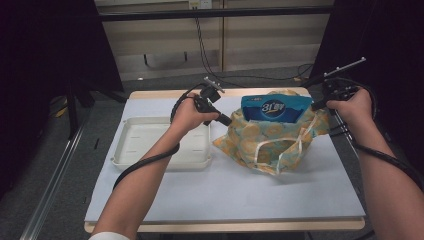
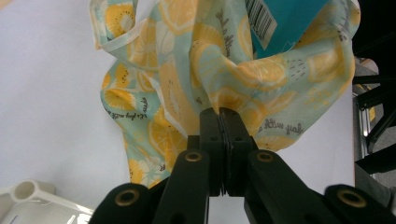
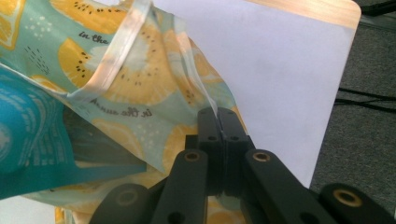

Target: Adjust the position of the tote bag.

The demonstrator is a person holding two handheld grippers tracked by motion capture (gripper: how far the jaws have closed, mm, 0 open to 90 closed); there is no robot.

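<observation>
Lemon-printed fabric made up the one bag (image 1: 270, 142) on the table, standing right of centre on the pale table cover (image 1: 225, 195), with its mouth held apart from both sides. One blue packet (image 1: 276, 109) stood in that mouth; its lower half was hidden inside the bag, and the white lettering on its face was too small to read from above. In the left gripper view the packet (image 2: 294, 23) was cut off by the top edge, showing a barcode corner.

Two grippers were at work. The left gripper (image 1: 227, 120) met the bag's left rim, and in its own view its jaws were pressed together on a fold of the lemon cloth (image 2: 224, 100), with no gap between the pads. The right gripper (image 1: 318, 104) met the bag's far right rim, but from above its tips were hard to make out against the dark background; in its own view the jaws were likewise clamped tight on the cloth's edge (image 3: 205, 100), beside a loop of pale strap (image 3: 116, 51).

One white tray (image 1: 131, 159) lay left of the bag, near the left forearm, which covered its near right corner. How many straps the bag carried could not be counted among the folds.
</observation>
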